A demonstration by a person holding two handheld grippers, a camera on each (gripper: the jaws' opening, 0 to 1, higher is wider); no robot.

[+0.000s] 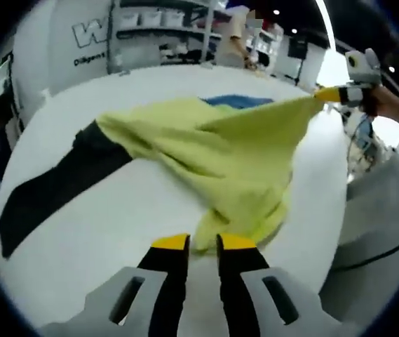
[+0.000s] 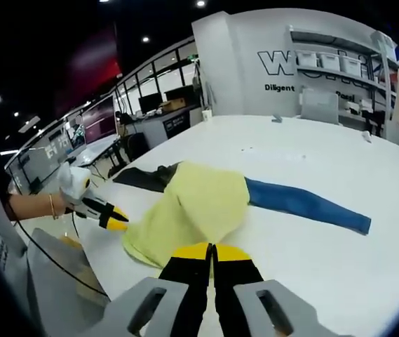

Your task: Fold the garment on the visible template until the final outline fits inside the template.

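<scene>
1. A blue cloth strip (image 2: 304,203) is lying flat on the white table (image 2: 339,158), partly tucked under the yellow garment (image 2: 185,210). A black strip (image 1: 59,182) is stretching out from beneath the garment's other side. Whether either is the template cannot be told.
2. A person (image 1: 238,31) is standing beyond the table's far edge, beside shelving with storage bins (image 2: 336,63). A white wall with large dark lettering (image 2: 283,63) is rising behind the table, and desks with monitors (image 2: 153,105) are sitting off to one side under ceiling spotlights.
3. In the left gripper view, the left gripper (image 1: 203,243) is sitting at the garment's near hem, yellow cloth running between its tips; the jaws appear to be pinching it.
4. In the same view, the right gripper (image 1: 336,93) is clamping a corner, pulling the cloth taut above the table.
5. In the right gripper view, the right gripper's jaws are pressing together at the garment's edge.
</scene>
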